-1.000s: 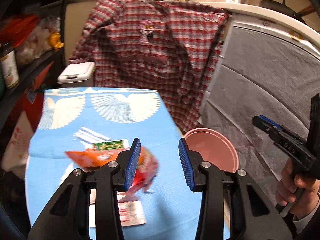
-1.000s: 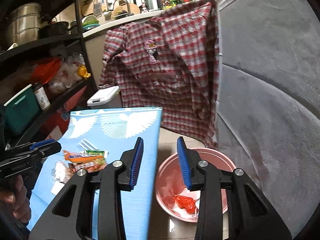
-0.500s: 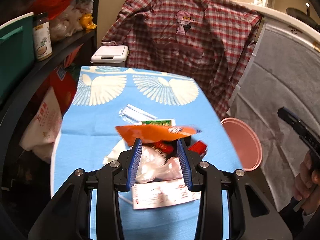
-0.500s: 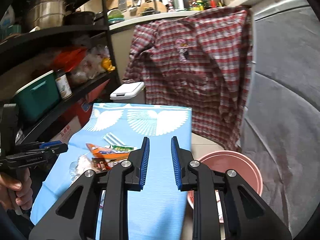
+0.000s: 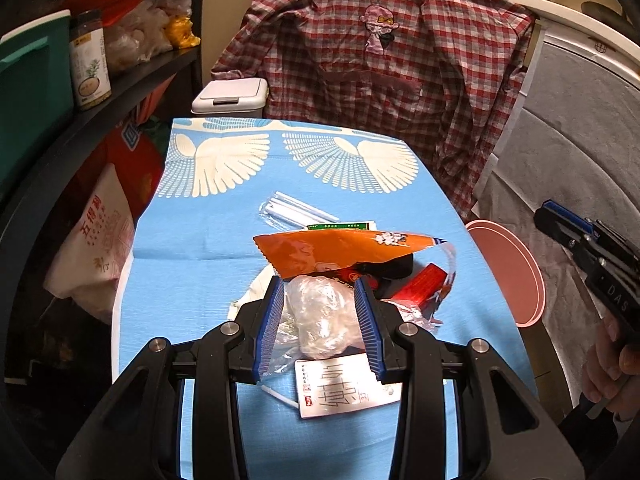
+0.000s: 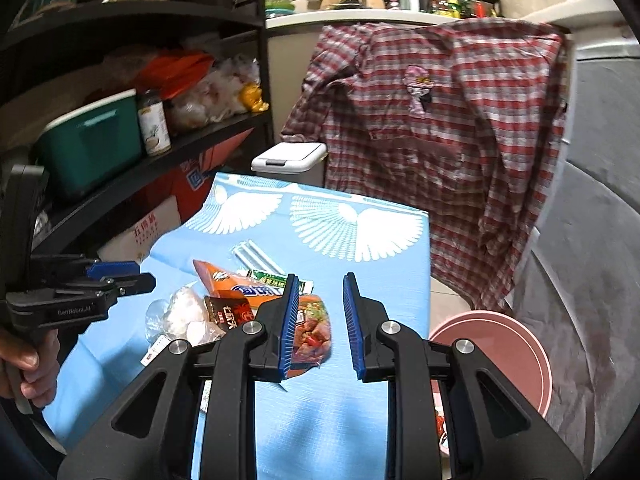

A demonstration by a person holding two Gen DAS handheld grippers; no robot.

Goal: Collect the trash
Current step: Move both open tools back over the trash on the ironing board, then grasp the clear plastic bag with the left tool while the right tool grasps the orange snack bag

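Note:
A heap of trash lies on the blue cloth-covered table [image 5: 192, 240]: an orange snack bag [image 5: 332, 248], a crumpled clear plastic wad [image 5: 324, 320], a red wrapper [image 5: 420, 292], a white printed slip [image 5: 344, 392], a green gum pack [image 5: 340, 226] and white straws [image 5: 292, 208]. My left gripper [image 5: 318, 280] hovers open over the pile, and the plastic wad shows between its jaws. From the right wrist view the left gripper [image 6: 140, 276] hangs just above the wad [image 6: 184, 314]. My right gripper [image 6: 321, 276] is open and holds nothing, over the table's right part beside a red food packet [image 6: 312, 328]. A pink basin [image 6: 512, 344] sits on the floor to the right.
A plaid shirt [image 5: 380, 60] hangs behind the table, and a white lidded bin [image 5: 232, 96] stands at the far end. Black shelves [image 6: 160, 152] with a teal box and a jar line the left. A grey covered surface [image 5: 580, 140] rises on the right. Bags crowd the floor at left.
My left gripper came forward and down onto the pile, so the plastic wad now shows between its jaws. My right gripper swung left from over the basin to over the table, its jaws narrower.

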